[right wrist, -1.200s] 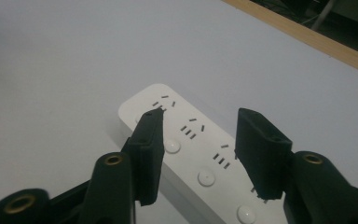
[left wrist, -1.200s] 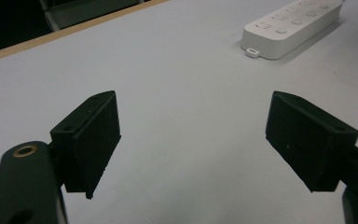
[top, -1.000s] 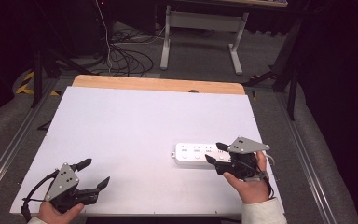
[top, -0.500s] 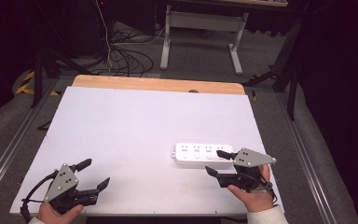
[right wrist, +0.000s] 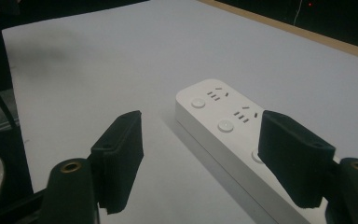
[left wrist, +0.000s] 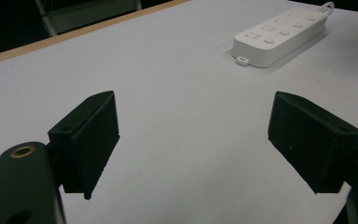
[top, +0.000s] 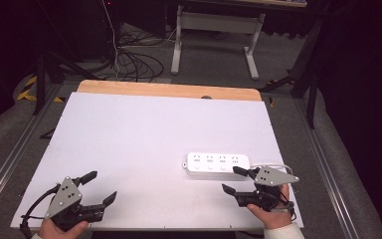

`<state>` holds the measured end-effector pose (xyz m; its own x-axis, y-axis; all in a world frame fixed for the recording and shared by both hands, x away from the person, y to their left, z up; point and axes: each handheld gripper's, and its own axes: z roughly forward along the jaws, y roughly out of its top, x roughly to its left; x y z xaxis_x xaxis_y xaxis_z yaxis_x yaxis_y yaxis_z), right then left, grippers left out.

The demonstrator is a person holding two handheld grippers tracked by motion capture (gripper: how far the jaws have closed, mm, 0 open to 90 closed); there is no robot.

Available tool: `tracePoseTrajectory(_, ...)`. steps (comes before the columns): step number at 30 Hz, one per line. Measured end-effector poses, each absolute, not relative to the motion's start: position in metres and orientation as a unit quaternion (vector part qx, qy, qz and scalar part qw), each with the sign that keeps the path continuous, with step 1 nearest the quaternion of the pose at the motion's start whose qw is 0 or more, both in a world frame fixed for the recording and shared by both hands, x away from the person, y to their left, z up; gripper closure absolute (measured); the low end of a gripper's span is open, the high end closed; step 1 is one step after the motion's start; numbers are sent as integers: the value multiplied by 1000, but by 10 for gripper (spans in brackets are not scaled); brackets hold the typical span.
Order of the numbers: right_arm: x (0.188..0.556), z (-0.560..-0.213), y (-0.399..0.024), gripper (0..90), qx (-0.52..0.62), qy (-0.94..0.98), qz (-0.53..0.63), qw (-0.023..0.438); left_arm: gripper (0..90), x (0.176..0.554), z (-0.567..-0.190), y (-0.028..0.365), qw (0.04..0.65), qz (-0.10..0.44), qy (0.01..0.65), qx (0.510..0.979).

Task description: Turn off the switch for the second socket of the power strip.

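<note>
Right tool point(top: 235, 179) backed off the power strip point(top: 217, 164), jaws widening, empty; left tool point(top: 100, 186) open; no writing legible.

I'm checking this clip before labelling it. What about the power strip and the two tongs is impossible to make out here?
- Power strip: its near end in the right gripper view is cut off by the bottom edge and hidden behind one black jaw.
- Its cable: in the high view it runs behind the right tongs, so where it ends is hidden.
- Socket markings: too small in the high view.
- Left tongs: part of the hand is cut off by the bottom edge.
</note>
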<state>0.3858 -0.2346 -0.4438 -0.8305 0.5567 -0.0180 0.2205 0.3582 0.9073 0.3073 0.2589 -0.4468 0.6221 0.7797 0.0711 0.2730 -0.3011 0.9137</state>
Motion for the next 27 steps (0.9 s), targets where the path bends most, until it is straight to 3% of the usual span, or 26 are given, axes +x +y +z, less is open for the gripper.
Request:
tracePoseTrajectory(6,387,-457,-235,285,230,821,494,170,165,307,-448,260,479,263,349,762)
tracePoseTrajectory(22,387,-487,-236,276,261,834,473,114,163,310,-451,260,470,264,350,766)
tracePoseTrajectory(27,388,-491,-233,277,269,842,454,116,163,312,-453,259,464,263,355,767)
